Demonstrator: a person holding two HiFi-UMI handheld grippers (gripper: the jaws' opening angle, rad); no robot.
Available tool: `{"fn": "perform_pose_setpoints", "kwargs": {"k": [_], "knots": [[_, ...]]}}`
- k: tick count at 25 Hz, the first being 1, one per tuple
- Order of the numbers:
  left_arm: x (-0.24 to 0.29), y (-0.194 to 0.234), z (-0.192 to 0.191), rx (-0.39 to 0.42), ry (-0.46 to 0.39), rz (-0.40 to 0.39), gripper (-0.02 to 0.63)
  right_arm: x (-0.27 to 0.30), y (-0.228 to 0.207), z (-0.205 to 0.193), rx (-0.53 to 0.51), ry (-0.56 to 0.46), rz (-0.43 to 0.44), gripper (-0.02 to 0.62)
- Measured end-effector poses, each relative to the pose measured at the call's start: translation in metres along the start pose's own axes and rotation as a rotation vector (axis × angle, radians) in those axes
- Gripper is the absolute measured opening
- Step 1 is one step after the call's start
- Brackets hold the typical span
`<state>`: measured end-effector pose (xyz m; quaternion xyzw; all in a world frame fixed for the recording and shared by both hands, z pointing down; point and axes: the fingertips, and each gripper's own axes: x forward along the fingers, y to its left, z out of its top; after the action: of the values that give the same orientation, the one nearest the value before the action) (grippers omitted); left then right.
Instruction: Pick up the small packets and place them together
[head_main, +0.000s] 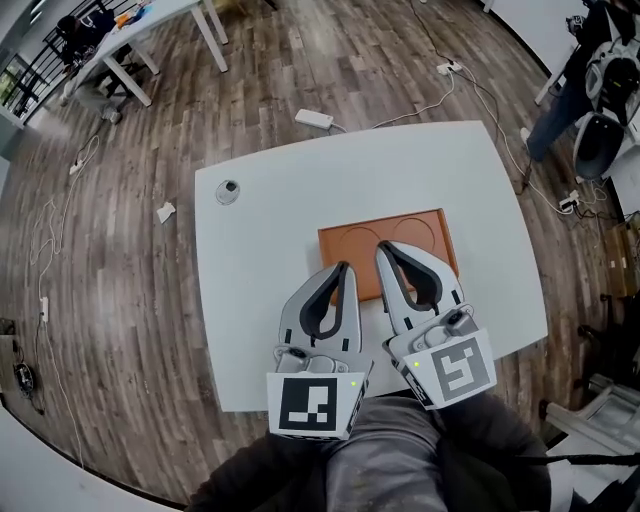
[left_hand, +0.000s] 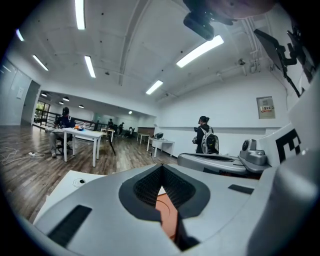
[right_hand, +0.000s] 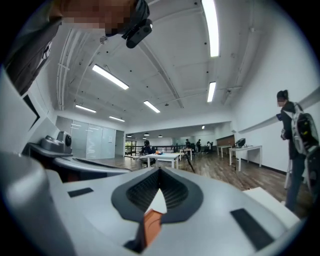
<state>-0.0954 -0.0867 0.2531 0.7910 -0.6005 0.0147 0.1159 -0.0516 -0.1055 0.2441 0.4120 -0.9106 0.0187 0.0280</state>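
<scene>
Grey, both pairs of my jaws are shut tip to tip with nothing pinched: left gripper (head_main: 342, 270) (left_hand: 161, 167), right gripper (head_main: 384, 248) (right_hand: 159, 172). They hang side by side over the orange tray (head_main: 350, 243), which lies on the white desk (head_main: 265, 215). I cannot make out the small packets in any view.

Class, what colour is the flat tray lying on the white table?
Orange-brown. The tray shows best in the head view.

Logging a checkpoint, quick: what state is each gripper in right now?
Left gripper: closed, holding nothing.
Right gripper: closed, holding nothing.
</scene>
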Motion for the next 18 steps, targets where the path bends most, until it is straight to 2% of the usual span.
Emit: {"fn": "perform_pose_setpoints", "kwargs": {"k": [11,14,18], "knots": [[-0.015,-0.02,-0.004,0.033,-0.016,-0.024,0.0,-0.027,0.003,-0.005,0.008,-0.038,-0.021,0.005],[-0.03,-0.026,-0.029,0.03,-0.017,-0.017,0.0,-0.047,0.016,-0.035,0.034,-0.022,-0.013,0.005],[-0.042,-0.029,-0.088,0.039,-0.007,-0.004,0.0,-0.075,0.028,-0.099,0.054,-0.004,-0.01,0.005]]}}
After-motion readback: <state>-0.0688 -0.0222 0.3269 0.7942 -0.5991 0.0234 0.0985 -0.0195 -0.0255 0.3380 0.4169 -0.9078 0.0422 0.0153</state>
